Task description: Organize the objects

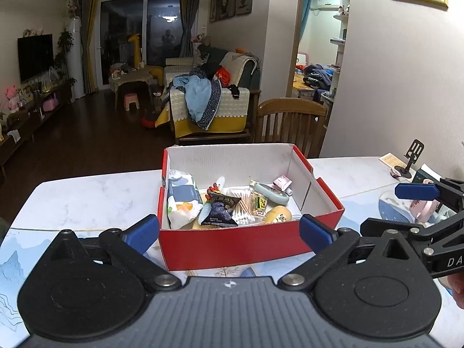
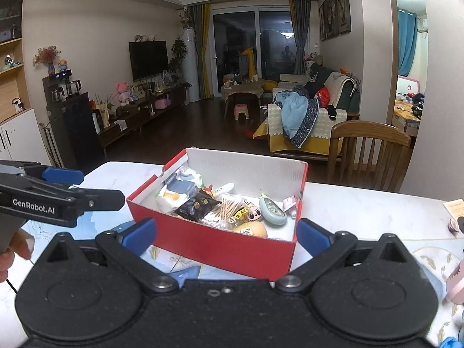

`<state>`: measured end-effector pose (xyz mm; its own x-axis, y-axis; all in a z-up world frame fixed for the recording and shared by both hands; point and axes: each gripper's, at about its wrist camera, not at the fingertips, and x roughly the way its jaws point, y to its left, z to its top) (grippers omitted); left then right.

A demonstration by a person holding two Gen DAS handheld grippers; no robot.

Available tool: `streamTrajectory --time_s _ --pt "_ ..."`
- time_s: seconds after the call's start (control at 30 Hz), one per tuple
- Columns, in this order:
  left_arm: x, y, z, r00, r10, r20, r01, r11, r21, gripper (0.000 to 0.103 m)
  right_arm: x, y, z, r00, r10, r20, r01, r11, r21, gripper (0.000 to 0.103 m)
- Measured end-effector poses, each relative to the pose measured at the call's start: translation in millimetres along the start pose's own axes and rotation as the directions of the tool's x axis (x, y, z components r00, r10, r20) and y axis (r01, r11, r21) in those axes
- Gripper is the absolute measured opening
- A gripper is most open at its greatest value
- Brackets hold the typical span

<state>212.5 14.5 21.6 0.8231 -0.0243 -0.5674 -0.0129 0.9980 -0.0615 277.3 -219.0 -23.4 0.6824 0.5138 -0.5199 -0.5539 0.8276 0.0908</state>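
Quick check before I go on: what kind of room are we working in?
Most likely a home living-dining room: a wall TV and a clothes-piled sofa lie beyond the marble table, where the red box sits.

Matt red cardboard box (image 1: 232, 242) on glossy marble-look table (image 1: 87, 194)

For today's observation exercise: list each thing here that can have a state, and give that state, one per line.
Red box: lid off, upright on the table, holding items.
Cotton swab pack: lying inside the box.
Dark snack packet: lying on top of other items.
Left gripper: open, empty, facing the box.
Right gripper: open, empty.
Wooden chair: upright, behind the table.
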Motion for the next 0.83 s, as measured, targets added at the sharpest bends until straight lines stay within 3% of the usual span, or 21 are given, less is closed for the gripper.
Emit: streamTrajectory --time_s 0.3,0.83 --pt "-4.4 -8.0 -5.4 0.999 0.042 0.005 -0.042 0.998 0.038 0.103 -8.0 2.4 -1.5 1.0 0.001 0.014 -0.001 1.0 0.003 0.103" --pt "-5.5 -3.8 -7.4 0.999 0.03 -0.01 -0.03 1.0 0.01 0.103 -10.7 2.1 -8.1 1.0 -0.022 0.006 0.022 1.0 0.008 0.103"
